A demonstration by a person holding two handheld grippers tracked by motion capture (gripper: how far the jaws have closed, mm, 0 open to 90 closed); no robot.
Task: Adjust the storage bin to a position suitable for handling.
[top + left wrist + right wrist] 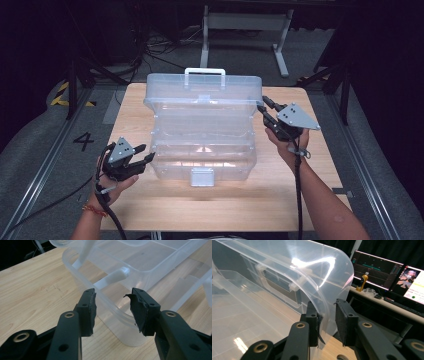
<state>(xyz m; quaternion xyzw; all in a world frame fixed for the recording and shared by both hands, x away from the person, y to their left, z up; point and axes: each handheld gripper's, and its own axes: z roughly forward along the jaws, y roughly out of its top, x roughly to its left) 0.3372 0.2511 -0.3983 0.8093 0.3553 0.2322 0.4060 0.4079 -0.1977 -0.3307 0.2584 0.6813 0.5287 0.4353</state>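
Wooden table (310,195), grey carpet floor (40,150) (marked "4"), dark surroundings, possibly monitors (377,267) behind

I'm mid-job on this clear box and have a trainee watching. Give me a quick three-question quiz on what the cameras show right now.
1. True or false: the lid of the clear plastic storage box stands raised, with its handle at the far edge.
2. Which gripper has its jaws astride the lid's edge? A) left gripper B) right gripper C) neither
3. Fill in: the left gripper's open jaws sit beside the box's near-left ______.

Key:
1. True.
2. B. In the right gripper view the curved lid wall runs between the jaws, which stand apart.
3. Corner. In the left gripper view the rounded corner sits just ahead of the open jaws, untouched.
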